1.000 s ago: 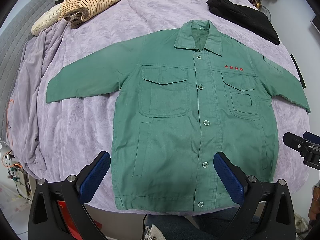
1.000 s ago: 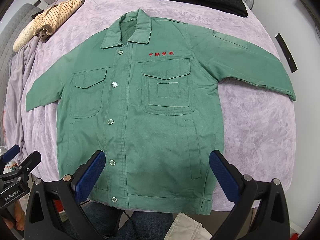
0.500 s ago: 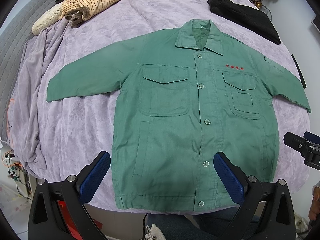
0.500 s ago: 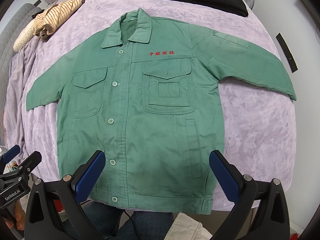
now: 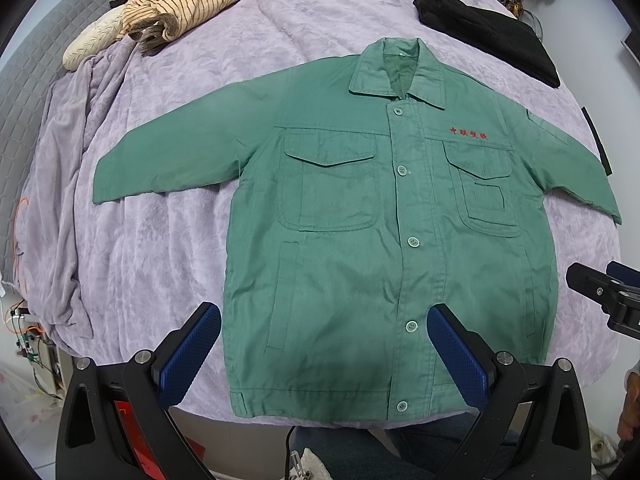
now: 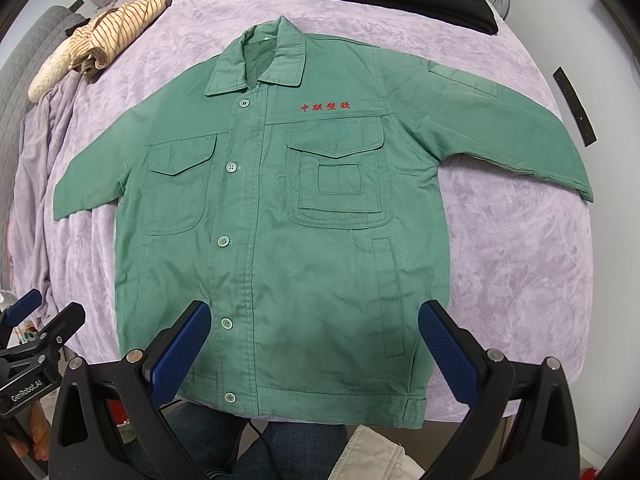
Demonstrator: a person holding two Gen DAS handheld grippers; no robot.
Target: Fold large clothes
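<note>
A green work jacket (image 5: 360, 240) lies flat, front up and buttoned, on a lilac bedspread (image 5: 160, 240), sleeves spread to both sides; it also shows in the right wrist view (image 6: 280, 220). It has two chest pockets and red lettering on the chest. My left gripper (image 5: 324, 320) is open and empty, hovering above the hem's left part. My right gripper (image 6: 314, 316) is open and empty, above the hem's right part. Neither touches the jacket.
A striped beige garment (image 5: 180, 4) lies bundled at the far left. A folded black garment (image 5: 488, 28) lies at the far right. A grey quilted headboard (image 5: 24, 80) stands at the left. The bed's near edge (image 5: 200, 416) runs below the jacket hem.
</note>
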